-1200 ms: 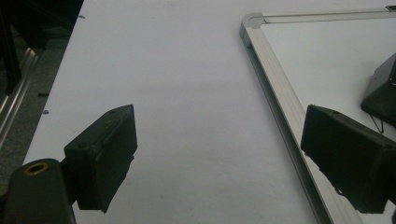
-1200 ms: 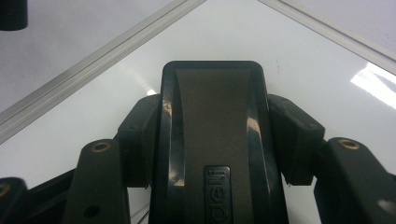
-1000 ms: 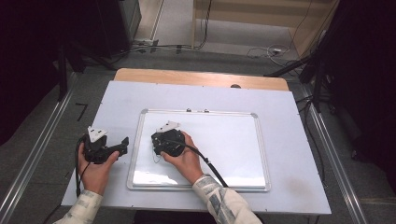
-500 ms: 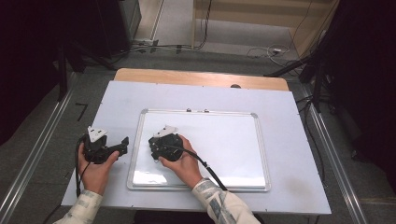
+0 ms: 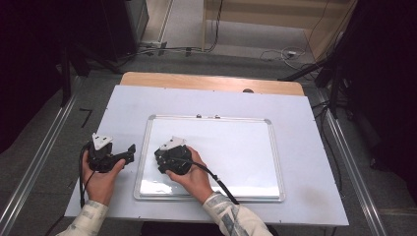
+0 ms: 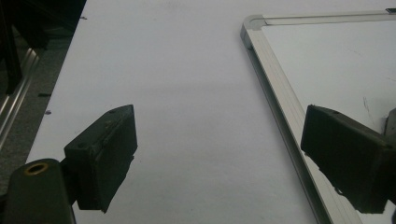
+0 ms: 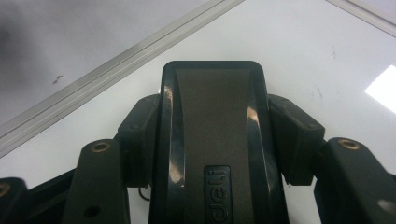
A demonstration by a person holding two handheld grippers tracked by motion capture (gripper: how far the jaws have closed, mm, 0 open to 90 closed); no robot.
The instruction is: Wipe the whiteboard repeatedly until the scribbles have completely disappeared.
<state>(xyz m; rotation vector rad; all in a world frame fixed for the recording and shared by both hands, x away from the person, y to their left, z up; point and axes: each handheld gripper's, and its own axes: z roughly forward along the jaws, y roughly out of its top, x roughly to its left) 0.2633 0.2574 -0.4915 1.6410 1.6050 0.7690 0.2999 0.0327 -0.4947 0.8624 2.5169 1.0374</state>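
Right claw (image 5: 169, 158) sits low on the whiteboard (image 5: 236, 147), lower left part of the board in the high view, just inside the left frame rail. In the right gripper view its jaws are clamped on the two flanks of a black eraser (image 7: 212, 140), a "deli" mark on the eraser's back; its long axis runs straight along the claw, pointing toward the aluminium rail that crosses the upper left of that frame. The eraser appears pressed flat to the board, though contact cannot be confirmed. Board face ahead looks mostly clean: a few faint specks at upper right of the right gripper view. Left claw (image 5: 120, 156) rests on the pale surface (image 5: 128, 108) just left of the board's edge, jaws wide apart and holding nothing; left gripper view shows bare surface between them, the rail passing near its right jaw. Right hand is plainly the nearer one for any wiping; open board lies to the right and upward in the high view.
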